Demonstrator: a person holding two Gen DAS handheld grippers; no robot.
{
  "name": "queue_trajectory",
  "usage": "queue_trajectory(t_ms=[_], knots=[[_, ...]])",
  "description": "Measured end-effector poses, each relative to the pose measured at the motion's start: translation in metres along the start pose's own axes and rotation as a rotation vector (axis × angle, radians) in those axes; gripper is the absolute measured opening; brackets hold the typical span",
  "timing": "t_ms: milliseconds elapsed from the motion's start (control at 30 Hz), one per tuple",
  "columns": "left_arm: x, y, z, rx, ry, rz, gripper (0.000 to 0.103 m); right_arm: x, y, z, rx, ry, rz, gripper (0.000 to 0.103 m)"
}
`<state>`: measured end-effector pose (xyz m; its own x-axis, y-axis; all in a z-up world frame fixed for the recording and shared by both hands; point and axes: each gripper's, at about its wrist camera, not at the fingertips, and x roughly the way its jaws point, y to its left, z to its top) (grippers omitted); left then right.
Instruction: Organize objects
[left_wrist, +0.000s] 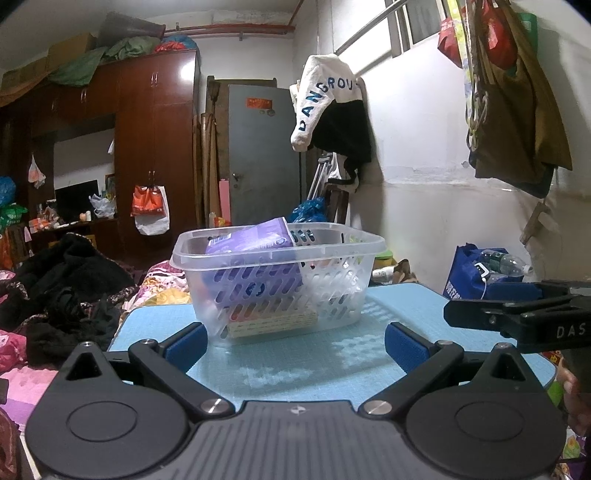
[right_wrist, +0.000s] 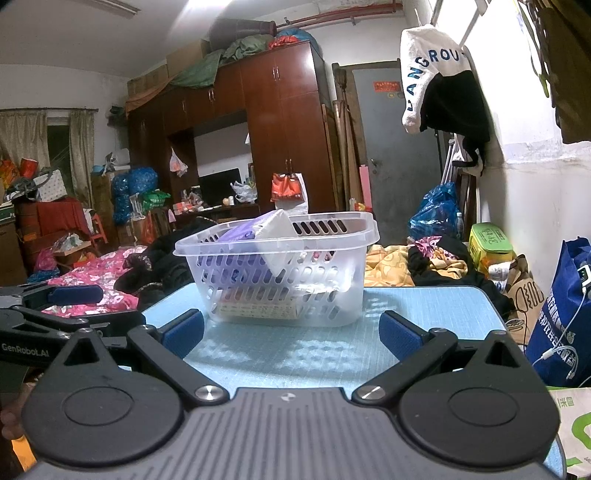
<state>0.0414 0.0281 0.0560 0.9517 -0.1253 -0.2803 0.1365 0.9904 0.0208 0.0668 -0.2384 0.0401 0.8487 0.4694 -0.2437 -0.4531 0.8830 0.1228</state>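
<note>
Basket (left_wrist: 280, 273), the clear plastic one with slotted walls, is sitting on the light blue tabletop (left_wrist: 295, 362), toward the far end of it, and it's already got stuff in it. A purple pack (left_wrist: 255, 242) leans tilted inside with its top corner poking up above the rim, and there's a flat box with printed text (left_wrist: 273, 325) lying along the bottom at the near wall. There's more small stuff behind the slots but I can't make out what it is. The left gripper (left_wrist: 295, 341) has its blue-padded fingers (left_wrist: 186, 345) spread wide with nothing between them, sitting low over the near part of the table, short of the basket and not touching it. Same deal with the right gripper (right_wrist: 291, 336): spread wide, empty, pads (right_wrist: 400, 338) clear of the basket (right_wrist: 280, 273). The two are side by side, since each one shows up at the edge of the other's camera. Behind the table there's a bed piled with dark clothes (left_wrist: 62, 291), a brown wardrobe (left_wrist: 155, 140), a grey door (left_wrist: 262, 155) and a white garment with blue lettering (left_wrist: 325, 96) hanging on the wall. A blue bag (right_wrist: 565, 314) stands to the right of the table.
</note>
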Motion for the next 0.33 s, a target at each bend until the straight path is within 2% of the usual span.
queue_trajectory(t_ms=[333], knots=[[-0.0037,0.0020,0.0004,-0.005,-0.036,-0.006,0.103,0.0031,-0.0009,-0.0074,0.000,0.009,-0.004,0.103]])
